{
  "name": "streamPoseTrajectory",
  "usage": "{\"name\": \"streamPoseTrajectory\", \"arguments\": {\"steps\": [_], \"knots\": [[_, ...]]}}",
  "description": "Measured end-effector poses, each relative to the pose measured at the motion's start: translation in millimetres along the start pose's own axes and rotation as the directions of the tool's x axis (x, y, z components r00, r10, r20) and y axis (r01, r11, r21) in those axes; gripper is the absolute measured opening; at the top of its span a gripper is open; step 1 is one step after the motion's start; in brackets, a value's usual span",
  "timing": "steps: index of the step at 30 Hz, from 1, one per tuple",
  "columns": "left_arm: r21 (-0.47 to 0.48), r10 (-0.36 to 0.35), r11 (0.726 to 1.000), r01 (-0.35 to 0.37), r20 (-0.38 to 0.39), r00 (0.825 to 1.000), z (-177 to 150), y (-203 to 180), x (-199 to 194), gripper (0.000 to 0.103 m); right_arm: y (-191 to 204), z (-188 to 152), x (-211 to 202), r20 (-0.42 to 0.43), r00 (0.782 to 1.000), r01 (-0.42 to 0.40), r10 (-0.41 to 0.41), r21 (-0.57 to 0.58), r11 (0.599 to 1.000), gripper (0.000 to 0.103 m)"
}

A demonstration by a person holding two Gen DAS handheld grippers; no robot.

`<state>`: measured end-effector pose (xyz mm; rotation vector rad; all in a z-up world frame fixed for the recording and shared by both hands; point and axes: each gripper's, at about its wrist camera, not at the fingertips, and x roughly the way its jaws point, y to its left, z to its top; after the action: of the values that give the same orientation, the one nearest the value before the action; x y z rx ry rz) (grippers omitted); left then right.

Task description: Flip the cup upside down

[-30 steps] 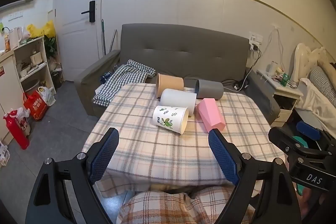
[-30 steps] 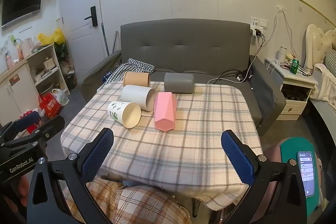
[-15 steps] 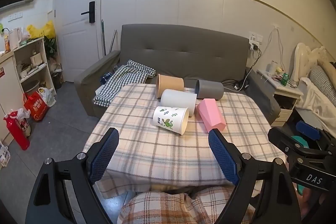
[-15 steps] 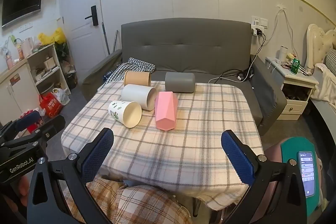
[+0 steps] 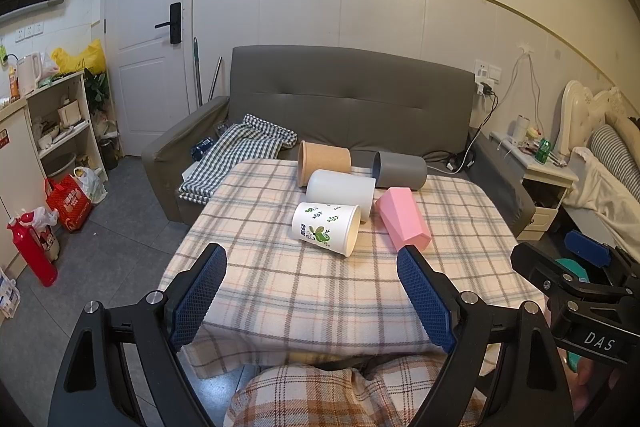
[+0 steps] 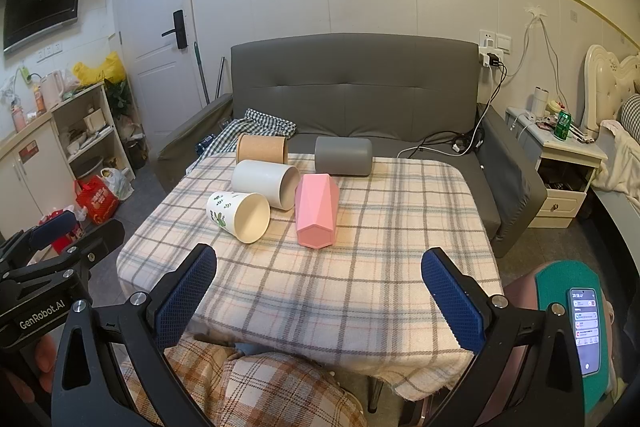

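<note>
At the far left of the room a shelf unit (image 5: 60, 131) and a white door (image 5: 148, 47) are seen, with a red bag (image 5: 70, 201) on the grey floor.

The left gripper (image 5: 312, 291) is held low at the near edge of the table, its jaws spread wide and empty; it is judged to be waiting short of the cups, since nothing has been approached yet.

Five cups lie on their sides on the checked tablecloth (image 5: 320, 287), toward its far half, so none is yet mouth-down. From the left, the leaf-printed cup (image 5: 324, 227) is found nearest, mouth turned to the right; just behind it lies the white cup (image 5: 340, 189), and beyond that the tan cup (image 5: 324, 163). The pink faceted cup (image 5: 402, 217) is placed beside the white one, and the grey cup (image 5: 400, 169) lies at the far edge.

The right gripper (image 6: 320, 295) is likewise held at the near edge, jaws wide apart with nothing between them.

A grey sofa (image 5: 348, 99) is set behind the table, with a bedside cabinet (image 6: 560, 163) further right.
</note>
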<state>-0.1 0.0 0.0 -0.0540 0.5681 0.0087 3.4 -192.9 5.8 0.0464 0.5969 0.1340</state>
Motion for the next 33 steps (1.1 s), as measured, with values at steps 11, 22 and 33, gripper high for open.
{"name": "streamPoseTrajectory", "arguments": {"steps": [11, 22, 33], "knots": [[0.001, 0.002, 1.000, -0.002, -0.001, 1.000, 0.0, 0.1, 0.1, 0.090, 0.1, -1.2, 0.7, -0.003, 1.000, -0.001, 0.001, 0.001, 1.000, 0.103], [0.001, 0.002, 1.000, -0.002, -0.001, 1.000, 0.3, -0.3, 0.1, 0.090, 1.5, -2.3, 1.4, -0.005, 1.000, -0.002, 0.001, -0.002, 1.000, 0.103], [0.001, 0.002, 1.000, -0.002, -0.001, 1.000, 0.2, -0.3, -0.1, 0.090, 1.7, -3.1, 1.7, -0.006, 1.000, -0.001, 0.001, 0.000, 1.000, 0.103]]}}
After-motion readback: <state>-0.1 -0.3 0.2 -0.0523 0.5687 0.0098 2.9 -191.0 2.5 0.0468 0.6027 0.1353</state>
